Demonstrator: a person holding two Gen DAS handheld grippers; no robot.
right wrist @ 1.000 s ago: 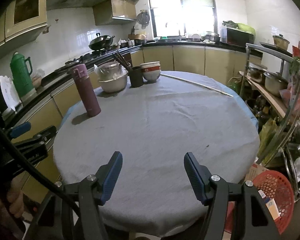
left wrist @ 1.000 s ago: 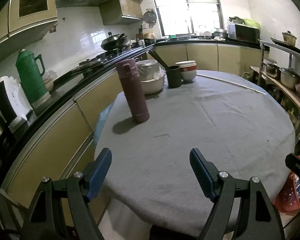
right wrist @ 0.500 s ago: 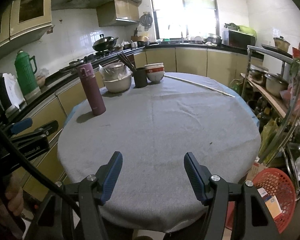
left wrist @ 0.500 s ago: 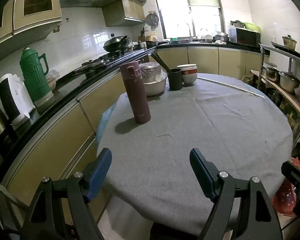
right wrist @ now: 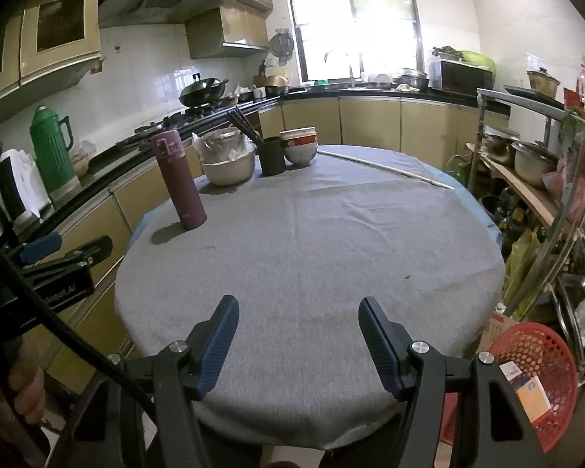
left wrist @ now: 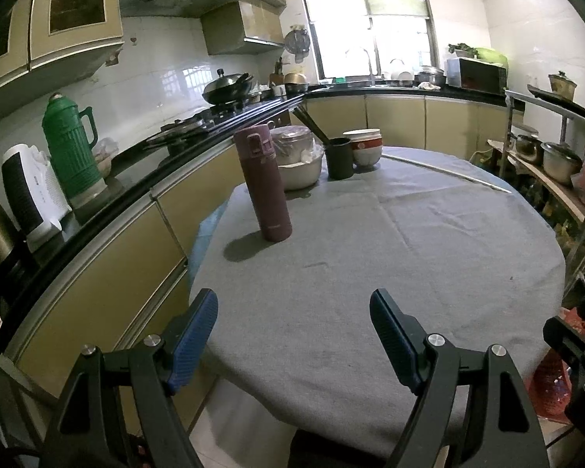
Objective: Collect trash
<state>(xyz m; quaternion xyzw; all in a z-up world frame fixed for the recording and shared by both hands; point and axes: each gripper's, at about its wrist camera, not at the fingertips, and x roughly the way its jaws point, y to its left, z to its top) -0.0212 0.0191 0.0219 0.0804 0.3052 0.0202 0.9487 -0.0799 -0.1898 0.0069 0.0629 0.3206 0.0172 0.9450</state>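
A round table under a grey cloth (left wrist: pixel 390 273) (right wrist: pixel 312 257) fills both views. My left gripper (left wrist: pixel 294 335) is open and empty above the near left edge of the table. My right gripper (right wrist: pixel 298 337) is open and empty above the near edge. A red mesh basket (right wrist: pixel 534 374) stands on the floor at the right of the table, with a small box (right wrist: pixel 530 390) inside. No loose trash shows on the cloth except a tiny dark speck (right wrist: pixel 407 277). The left gripper also shows at the left edge of the right wrist view (right wrist: pixel 64 249).
At the table's far left stand a maroon flask (left wrist: pixel 263 187) (right wrist: pixel 179 181), a metal bowl covered in plastic (right wrist: pixel 226 160), a black cup with chopsticks (right wrist: pixel 271 156) and stacked bowls (right wrist: pixel 300 146). Counter with green thermos (left wrist: pixel 70 144) runs left; a metal rack (right wrist: pixel 534 179) stands right.
Both views have shifted slightly: the table and flask sit a little further right and lower in frame. Both grippers stay open and empty.
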